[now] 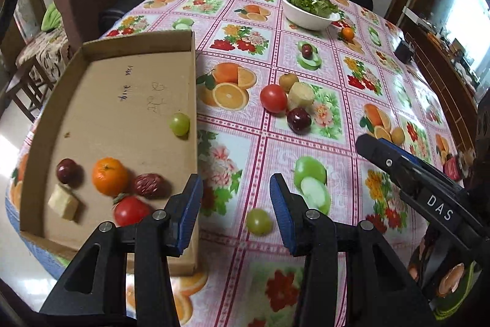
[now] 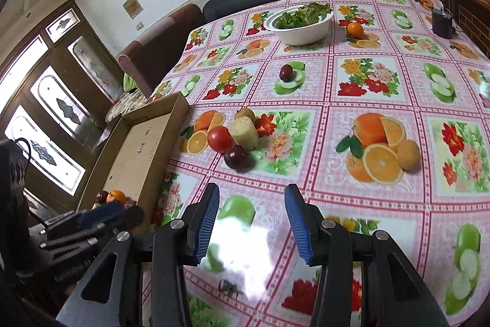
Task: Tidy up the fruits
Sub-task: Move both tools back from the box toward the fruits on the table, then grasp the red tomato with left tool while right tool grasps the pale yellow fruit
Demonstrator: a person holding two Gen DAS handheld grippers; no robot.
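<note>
A cardboard tray [image 1: 122, 100] lies at the table's left and holds a green grape [image 1: 179, 123], an orange [image 1: 109, 176], a dark plum [image 1: 66, 170], a red date [image 1: 148, 185], a pale cube [image 1: 63, 201] and a tomato [image 1: 130, 210]. My left gripper [image 1: 235, 198] is open and empty, over the tray's right wall. A green grape [image 1: 258, 221] lies on the cloth between its fingers. Ahead lie a tomato [image 1: 273, 98], a pale chunk [image 1: 301, 94], a brown fruit [image 1: 288, 81] and a plum [image 1: 299, 120]. My right gripper [image 2: 251, 219] is open and empty above the cloth; the same cluster [image 2: 232, 140] lies ahead.
A white bowl of lettuce [image 1: 309, 9] stands at the far side, with a small orange [image 1: 347, 33] and a plum [image 1: 307, 50] near it. A yellow-brown fruit [image 2: 408, 154] lies at the right. A dark box [image 2: 442, 22] stands at the far right. Chairs and a sofa surround the table.
</note>
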